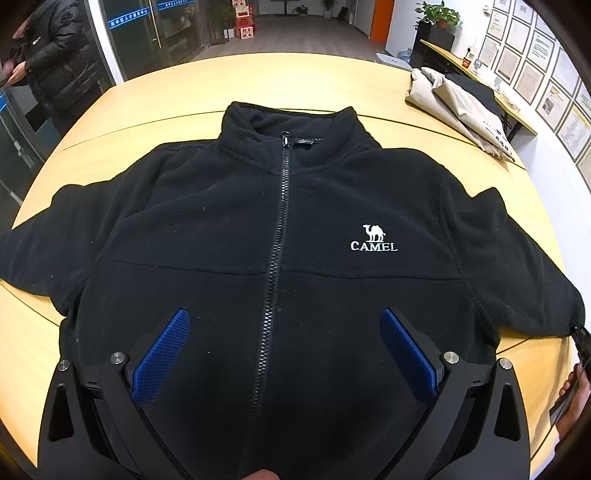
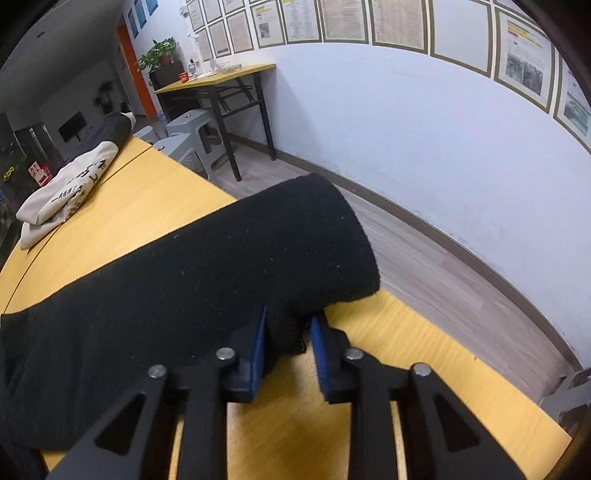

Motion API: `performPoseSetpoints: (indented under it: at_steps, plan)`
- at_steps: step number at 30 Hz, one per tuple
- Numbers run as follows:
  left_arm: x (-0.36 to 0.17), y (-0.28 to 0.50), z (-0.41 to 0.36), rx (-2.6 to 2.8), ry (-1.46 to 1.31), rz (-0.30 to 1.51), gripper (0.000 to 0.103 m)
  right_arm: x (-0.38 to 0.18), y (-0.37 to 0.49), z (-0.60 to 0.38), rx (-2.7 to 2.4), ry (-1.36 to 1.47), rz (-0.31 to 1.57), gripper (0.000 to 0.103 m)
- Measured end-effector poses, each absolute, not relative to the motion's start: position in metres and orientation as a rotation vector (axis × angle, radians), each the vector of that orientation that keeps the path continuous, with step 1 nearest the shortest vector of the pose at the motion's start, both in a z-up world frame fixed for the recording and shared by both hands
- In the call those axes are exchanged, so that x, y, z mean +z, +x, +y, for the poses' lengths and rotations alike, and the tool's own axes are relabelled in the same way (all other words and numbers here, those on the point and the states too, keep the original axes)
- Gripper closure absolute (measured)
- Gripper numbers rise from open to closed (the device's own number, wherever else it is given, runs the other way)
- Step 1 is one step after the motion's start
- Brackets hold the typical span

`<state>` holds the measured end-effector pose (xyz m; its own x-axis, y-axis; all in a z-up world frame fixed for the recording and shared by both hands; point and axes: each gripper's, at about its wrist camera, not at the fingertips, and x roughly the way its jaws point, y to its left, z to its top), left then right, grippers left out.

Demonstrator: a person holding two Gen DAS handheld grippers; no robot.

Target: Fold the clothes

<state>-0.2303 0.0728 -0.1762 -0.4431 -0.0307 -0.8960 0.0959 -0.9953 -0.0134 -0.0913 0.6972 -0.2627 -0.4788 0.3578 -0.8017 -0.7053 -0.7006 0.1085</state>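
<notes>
Two grippers: one is held in each hand, each with two blue-padded fingers.
Left gripper (image 1: pixel 284 328): it is held above the lower front of the jacket with its fingers spread wide, and nothing is held between them; the zipper line is seen running between the two pads.
Right gripper (image 2: pixel 288 332): its two pads are drawn in on a fold of black fleece at the end of the sleeve (image 2: pixel 207 266), which is pinched between them near the table's edge.
Black fleece jacket (image 1: pixel 207 229): one is counted, laid flat and front-up on the table, collar at the far side and hem at the near side; it is zipped to the collar.
Sleeves: two are seen, spread outward to the left and to the right in the left wrist view; the right-hand cuff is lying at the table's right edge.
Logo (image 1: pixel 373 239): one white camel with the word CAMEL is stitched on the chest, right of the zipper (image 1: pixel 275 266).
Wooden table (image 1: pixel 310 81): one rounded yellow top is made out, with seam lines across its far part.
Other garments (image 1: pixel 458 107): one beige and dark pile is lying on the far right of the table, well apart from the jacket.
Person (image 1: pixel 55 59): one figure in a dark padded coat is seen standing beyond the far left edge.
Framed sheets (image 2: pixel 343 18): many are hung in rows on the wall; an exact count cannot be made.
</notes>
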Motion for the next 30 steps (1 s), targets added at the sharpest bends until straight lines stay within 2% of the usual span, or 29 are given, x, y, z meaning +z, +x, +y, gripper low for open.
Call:
performPoseSetpoints:
  at_steps: [4,7,11,16,22,28,30]
  plan:
    - [-0.173,-0.228,0.049,-2.607,1.579,0.137,0.000,-0.222,-0.094,0.676,2.234,-0.931,0.493,0.092]
    - [-0.168,-0.224,0.023,-2.606,1.542,0.191,0.000,-0.156,-0.102,0.634,2.363,-0.781,0.407,0.092]
    - [-0.166,-0.219,-0.025,-2.573,1.504,0.249,0.000,-0.044,-0.110,0.528,2.632,-0.509,0.216,0.092]
    - [-0.159,-0.200,-0.090,-2.540,1.431,0.294,0.000,0.027,-0.135,0.376,3.017,-0.387,0.070,0.092]
    - [-0.158,-0.172,-0.164,-2.499,1.361,0.359,0.000,0.002,-0.167,0.204,3.342,-0.515,-0.131,0.092]
    - [-0.164,-0.143,-0.223,-2.446,1.313,0.450,0.000,-0.099,-0.209,0.084,3.396,-0.923,-0.349,0.092]
    - [-0.166,-0.135,-0.239,-2.429,1.294,0.485,0.000,-0.142,-0.226,0.058,3.370,-1.048,-0.490,0.092]
